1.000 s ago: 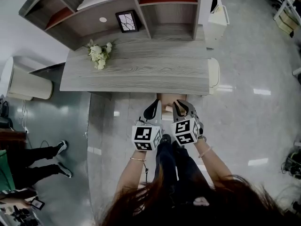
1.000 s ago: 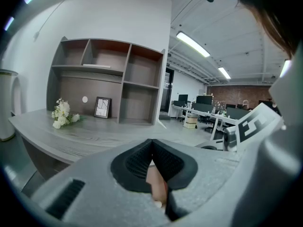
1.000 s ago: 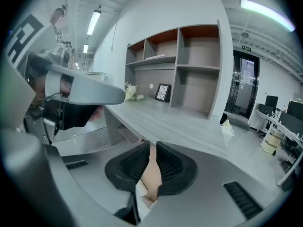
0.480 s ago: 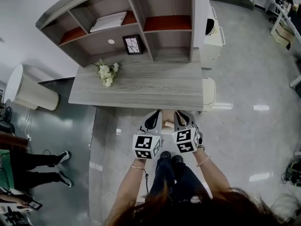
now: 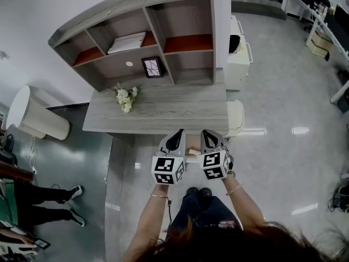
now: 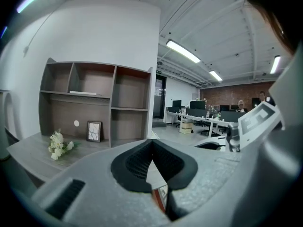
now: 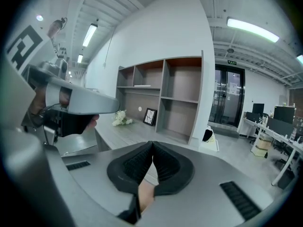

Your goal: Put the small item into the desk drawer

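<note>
We cannot pick out the small item with confidence, and neither gripper carries one. The drawer, as we judge it, is the tan panel (image 5: 192, 144) just under the desk's (image 5: 163, 116) near edge, toward its right corner and directly between the two grippers. The left gripper (image 5: 177, 138) is pressed together on nothing. The right gripper (image 5: 207, 138) has its jaws closing tip to tip, also on nothing. Both point at that edge, about equally near the panel. Flowers (image 5: 125, 97) lie on the desktop's left part, well apart.

White flower bunch (image 5: 125, 97) near framed picture (image 5: 152, 67); papers (image 5: 126, 42) on red shelf (image 5: 150, 37); bystander's legs (image 5: 43, 203) left.
</note>
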`<state>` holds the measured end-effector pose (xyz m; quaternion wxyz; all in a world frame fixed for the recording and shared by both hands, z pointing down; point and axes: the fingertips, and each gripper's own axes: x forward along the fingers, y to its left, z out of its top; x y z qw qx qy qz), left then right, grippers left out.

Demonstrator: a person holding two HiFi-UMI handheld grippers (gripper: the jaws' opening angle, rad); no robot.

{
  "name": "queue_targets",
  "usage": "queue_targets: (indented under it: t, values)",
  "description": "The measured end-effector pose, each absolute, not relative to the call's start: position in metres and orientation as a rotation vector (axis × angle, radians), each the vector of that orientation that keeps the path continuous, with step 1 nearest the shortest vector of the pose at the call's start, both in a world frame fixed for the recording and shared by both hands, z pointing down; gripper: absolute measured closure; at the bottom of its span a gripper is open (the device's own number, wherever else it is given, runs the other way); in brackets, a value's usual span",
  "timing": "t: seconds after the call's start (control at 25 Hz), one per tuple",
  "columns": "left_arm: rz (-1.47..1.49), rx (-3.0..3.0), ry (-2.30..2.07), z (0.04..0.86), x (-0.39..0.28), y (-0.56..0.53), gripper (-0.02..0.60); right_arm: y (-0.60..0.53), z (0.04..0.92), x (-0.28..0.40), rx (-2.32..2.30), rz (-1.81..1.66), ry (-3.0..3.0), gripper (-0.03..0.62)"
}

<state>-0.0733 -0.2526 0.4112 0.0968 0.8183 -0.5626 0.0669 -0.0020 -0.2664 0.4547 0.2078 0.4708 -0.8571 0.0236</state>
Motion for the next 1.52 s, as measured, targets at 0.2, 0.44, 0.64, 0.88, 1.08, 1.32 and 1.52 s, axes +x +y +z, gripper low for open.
queue_targets:
  t: [0.2, 0.44, 0.64, 0.88, 1.08, 1.32, 1.52]
  values:
    - [0.183, 2.47, -1.63, 0.386, -0.066, -0.25, 0.568, -0.262, 0.424, 0.001, 1.357, 0.036, -2.401, 0.591]
    - [0.201, 2.531, -1.592, 0.358, -0.062, -0.245, 0.568, -0.258, 0.391, 0.004, 1.42, 0.026, -2.422, 0.591]
    - [0.182, 2.559, -1.594, 0.334, -0.066, -0.246, 0.567, -0.255, 0.364, 0.005, 1.487, 0.055, -2.452, 0.591]
    - [0.167, 2.58, -1.583, 0.308, -0.067, -0.251, 0.567, -0.251, 0.327, -0.001, 1.509, -0.022, -2.497, 0.592]
    - [0.152, 2.601, -1.582, 0.289, -0.067, -0.254, 0.568, -0.252, 0.309, 0.0, 1.545, -0.036, -2.494, 0.592]
    - [0.148, 2.622, -1.584, 0.273, -0.073, -0.255, 0.568, -0.256, 0.293, 0.002, 1.596, -0.014, -2.502, 0.592]
    - [0.145, 2.623, -1.589, 0.268, -0.083, -0.257, 0.567, -0.258, 0.285, -0.002, 1.613, -0.02, -2.507, 0.592]
